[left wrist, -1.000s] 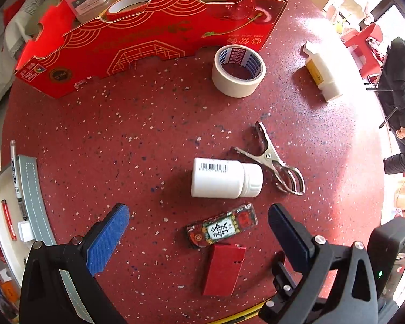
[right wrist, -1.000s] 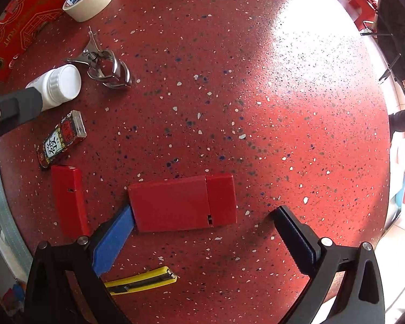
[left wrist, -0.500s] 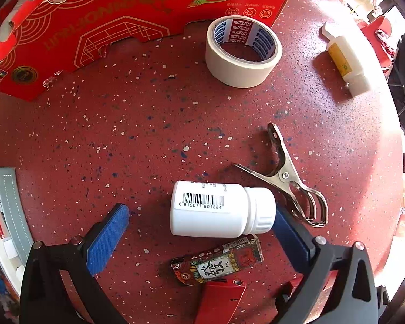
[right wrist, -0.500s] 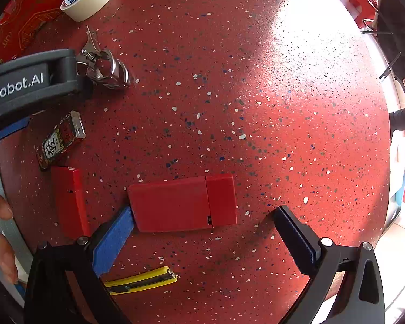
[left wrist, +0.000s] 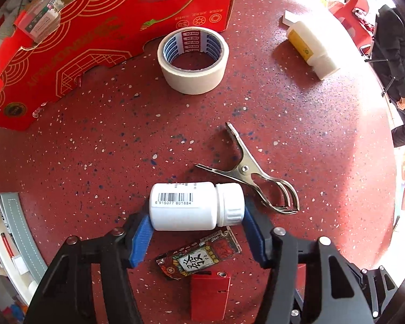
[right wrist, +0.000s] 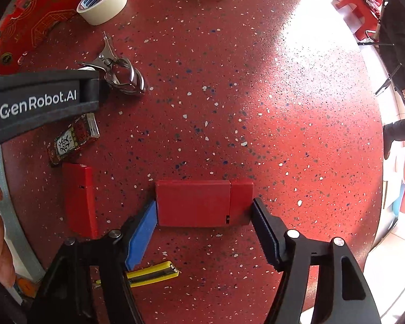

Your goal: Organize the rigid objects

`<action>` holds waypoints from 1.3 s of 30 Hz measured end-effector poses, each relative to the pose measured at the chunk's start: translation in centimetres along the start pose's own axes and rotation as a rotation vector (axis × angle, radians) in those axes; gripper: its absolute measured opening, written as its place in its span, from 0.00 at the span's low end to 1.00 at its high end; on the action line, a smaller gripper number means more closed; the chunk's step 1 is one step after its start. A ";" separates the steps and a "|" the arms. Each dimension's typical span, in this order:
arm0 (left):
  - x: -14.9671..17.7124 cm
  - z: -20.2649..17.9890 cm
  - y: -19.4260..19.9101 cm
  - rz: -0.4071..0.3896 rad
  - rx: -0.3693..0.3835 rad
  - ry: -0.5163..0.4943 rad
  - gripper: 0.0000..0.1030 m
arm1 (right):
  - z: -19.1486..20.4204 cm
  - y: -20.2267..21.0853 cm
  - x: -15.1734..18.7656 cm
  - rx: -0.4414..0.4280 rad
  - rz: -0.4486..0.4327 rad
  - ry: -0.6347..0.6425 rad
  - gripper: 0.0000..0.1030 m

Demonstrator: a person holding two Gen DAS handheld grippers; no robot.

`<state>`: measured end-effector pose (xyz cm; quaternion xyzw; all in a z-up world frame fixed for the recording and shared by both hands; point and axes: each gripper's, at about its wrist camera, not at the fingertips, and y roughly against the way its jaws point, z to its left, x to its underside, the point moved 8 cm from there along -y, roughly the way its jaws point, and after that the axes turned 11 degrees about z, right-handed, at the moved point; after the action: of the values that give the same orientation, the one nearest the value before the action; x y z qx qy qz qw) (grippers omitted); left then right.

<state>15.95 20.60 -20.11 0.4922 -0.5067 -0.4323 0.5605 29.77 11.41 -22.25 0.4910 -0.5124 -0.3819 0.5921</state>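
With both jaws having just closed in, the left gripper [left wrist: 197, 222] clamps the lying white bottle [left wrist: 195, 206] end to end while the right gripper [right wrist: 203, 216] brackets the flat red box [right wrist: 203, 202] lengthwise on the speckled table [right wrist: 229, 108], apparently ready to lift.

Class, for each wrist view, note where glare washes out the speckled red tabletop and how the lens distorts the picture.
Left wrist view: glare bleaches the speckled red tabletop at the right edge; fisheye bends the table rim. Right wrist view: glare whitens the upper right; dark vignette fills the corners.
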 end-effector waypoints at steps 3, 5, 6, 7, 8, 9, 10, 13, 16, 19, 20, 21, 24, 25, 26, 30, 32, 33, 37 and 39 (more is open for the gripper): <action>0.3 0.1 0.0 0.013 0.015 0.013 0.59 | -0.4 0.4 0.3 -0.025 0.008 -0.021 0.68; 1.6 0.6 0.1 -0.007 0.021 0.017 0.59 | -0.8 0.9 0.6 -0.038 0.001 -0.030 0.68; 2.0 0.9 0.4 -0.017 0.029 0.019 0.59 | -0.9 1.1 0.8 -0.039 -0.003 -0.026 0.68; 2.5 1.3 0.7 -0.025 0.036 0.020 0.59 | -1.1 1.1 0.9 -0.038 -0.007 -0.018 0.68; 3.0 1.7 1.0 -0.032 0.036 0.022 0.60 | -1.2 1.4 1.1 -0.035 -0.010 -0.012 0.68; 3.6 2.1 1.2 -0.038 0.035 0.024 0.60 | -1.4 1.6 1.3 -0.034 -0.012 -0.010 0.68; 4.2 2.5 1.5 -0.043 0.039 0.028 0.60 | -1.5 1.7 1.6 -0.035 -0.013 -0.010 0.68; 6.3 3.6 2.2 -0.056 0.046 0.032 0.60 | -1.8 2.2 2.4 -0.041 -0.013 -0.010 0.68; 8.5 4.3 3.0 -0.064 0.049 0.028 0.60 | -1.7 2.9 3.6 -0.034 -0.015 0.013 0.68; 11.3 4.7 3.5 -0.073 0.060 0.022 0.60 | -1.1 3.3 4.9 -0.013 -0.013 0.053 0.68; 12.3 5.0 3.7 -0.073 0.066 0.021 0.60 | -0.9 3.4 5.5 -0.007 -0.012 0.067 0.68; 12.6 5.4 4.0 -0.071 0.075 0.018 0.60 | -0.6 3.4 5.9 -0.002 -0.011 0.080 0.68; 14.7 5.5 4.5 -0.076 0.084 -0.004 0.60 | 0.3 3.4 7.5 0.007 -0.003 0.111 0.68; 15.3 5.7 4.6 -0.077 0.090 -0.013 0.60 | 0.7 3.2 8.1 0.009 0.000 0.119 0.68; 16.2 5.5 4.8 -0.076 0.098 -0.019 0.60 | 1.0 3.1 8.6 0.011 0.003 0.127 0.68; 18.8 6.0 5.2 -0.075 0.122 -0.049 0.60 | 2.9 3.2 10.7 0.031 0.009 0.161 0.68; 20.5 6.3 5.5 -0.077 0.123 -0.062 0.60 | 4.1 3.3 11.6 0.043 0.010 0.182 0.68; 21.0 6.5 5.5 -0.078 0.117 -0.070 0.60 | 4.9 3.5 12.0 0.053 0.010 0.193 0.68; 22.6 7.1 5.8 -0.086 0.116 -0.087 0.60 | 7.1 4.0 12.3 0.086 -0.008 0.228 0.68; 23.0 7.4 5.9 -0.095 0.119 -0.089 0.60 | 8.0 4.6 12.2 0.097 -0.017 0.239 0.68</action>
<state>11.08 -2.07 -10.98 0.5285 -0.5319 -0.4489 0.4861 23.89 -0.74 -15.06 0.5656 -0.4519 -0.3004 0.6210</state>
